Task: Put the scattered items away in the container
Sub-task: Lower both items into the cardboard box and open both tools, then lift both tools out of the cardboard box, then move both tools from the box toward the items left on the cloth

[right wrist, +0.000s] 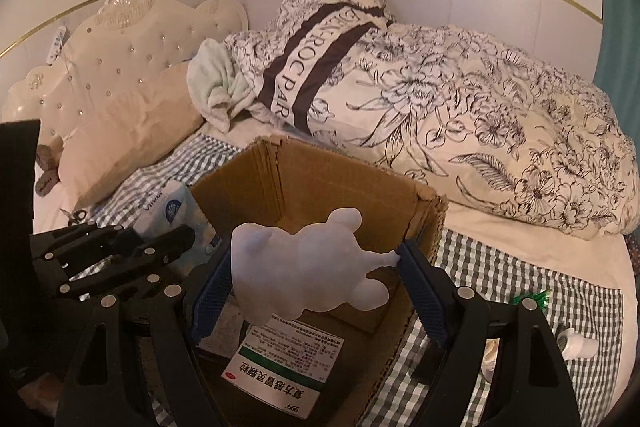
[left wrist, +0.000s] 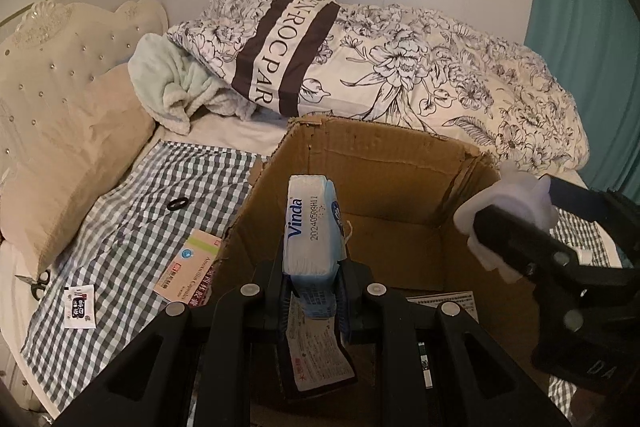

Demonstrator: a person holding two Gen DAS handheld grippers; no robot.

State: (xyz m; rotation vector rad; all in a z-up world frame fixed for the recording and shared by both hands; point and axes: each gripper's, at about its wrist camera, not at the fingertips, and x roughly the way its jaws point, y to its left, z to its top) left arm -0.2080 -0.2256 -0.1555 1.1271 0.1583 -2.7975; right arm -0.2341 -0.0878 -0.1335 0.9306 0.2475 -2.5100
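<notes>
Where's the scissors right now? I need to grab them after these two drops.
In the left wrist view the scissors lie at the far left edge, on the bed beside the beige pillow, just above the small white sachet on the checked cloth.

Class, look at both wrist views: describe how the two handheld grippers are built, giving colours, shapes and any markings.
Both the left gripper and right gripper are black plastic with angular arms and round silver fasteners. The fingers carry ribbed blue pads. Pale letters mark the right gripper's body.

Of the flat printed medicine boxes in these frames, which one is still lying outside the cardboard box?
The pink-and-green amoxicillin box, lying on the checked cloth left of the cardboard box. The green-striped box already lies on the carton's floor.
</notes>
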